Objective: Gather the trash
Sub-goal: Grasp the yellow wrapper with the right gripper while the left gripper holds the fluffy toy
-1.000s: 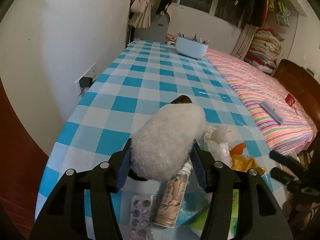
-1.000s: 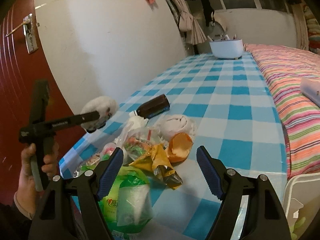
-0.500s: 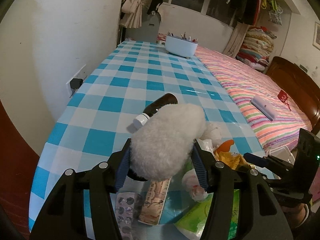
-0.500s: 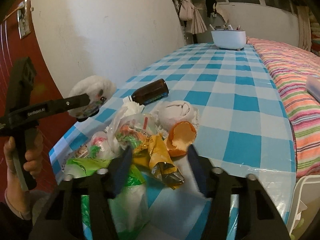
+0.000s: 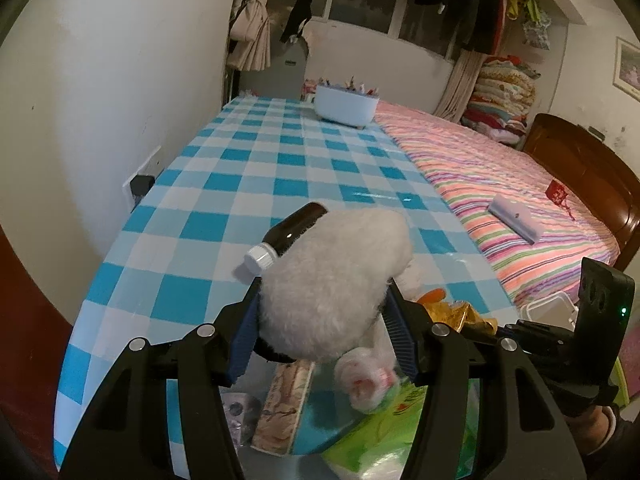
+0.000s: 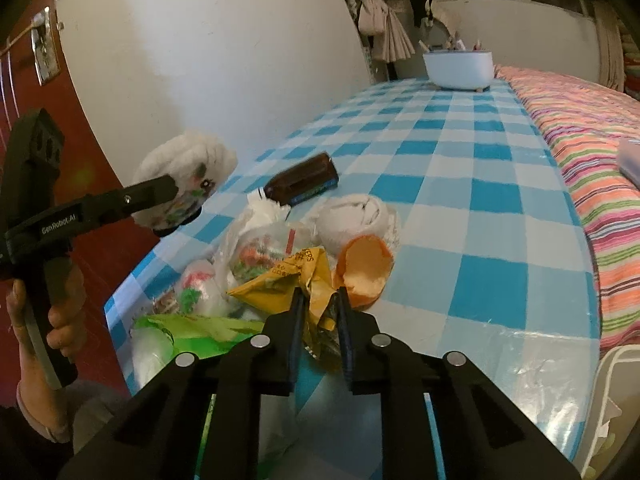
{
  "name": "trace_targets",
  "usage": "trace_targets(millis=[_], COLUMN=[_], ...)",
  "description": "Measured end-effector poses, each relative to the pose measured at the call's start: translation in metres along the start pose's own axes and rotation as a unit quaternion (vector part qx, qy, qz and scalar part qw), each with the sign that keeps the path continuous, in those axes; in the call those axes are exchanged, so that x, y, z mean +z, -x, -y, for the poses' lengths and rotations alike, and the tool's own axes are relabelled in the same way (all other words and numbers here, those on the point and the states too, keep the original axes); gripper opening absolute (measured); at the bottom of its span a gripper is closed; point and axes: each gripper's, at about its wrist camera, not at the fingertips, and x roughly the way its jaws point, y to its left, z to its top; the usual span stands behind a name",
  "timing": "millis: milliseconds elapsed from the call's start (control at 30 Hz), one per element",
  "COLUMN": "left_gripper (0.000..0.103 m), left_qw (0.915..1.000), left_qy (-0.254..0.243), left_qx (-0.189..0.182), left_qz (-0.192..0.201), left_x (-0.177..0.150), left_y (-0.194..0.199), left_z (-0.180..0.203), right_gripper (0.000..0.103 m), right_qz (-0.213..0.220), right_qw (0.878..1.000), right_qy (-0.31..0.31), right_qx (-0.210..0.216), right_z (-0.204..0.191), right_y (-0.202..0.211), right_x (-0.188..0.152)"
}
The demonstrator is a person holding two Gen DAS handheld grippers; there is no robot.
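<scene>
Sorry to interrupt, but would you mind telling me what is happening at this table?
A person is clearing trash from a blue checked table with a handheld gripper in each hand. The left gripper holds a fluffy white wad lifted above the pile. The right gripper has just closed its fingers on a crumpled yellow wrapper. A brown bottle, an orange peel and a green bag lie on the table.

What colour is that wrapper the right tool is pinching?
Yellow wrapper, with dark print; clearest in the right wrist view.
</scene>
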Motion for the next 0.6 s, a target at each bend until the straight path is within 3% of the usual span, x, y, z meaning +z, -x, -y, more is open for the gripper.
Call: trace_targets(millis=[600], left_gripper=[0.056], left_qw=[0.9981], left_qy=[-0.04], left_qx=[-0.046], left_qz=[-0.002], left_x=[0.007], left_y=[-0.011], left_z=[0.059], right_gripper=[0.016], right_qz=[0.047], right_qw=[0.998], right_qy=[-0.018], right_qx=[-0.024], right_z=[0.025], right_y=[0.042], right_x=[0.004])
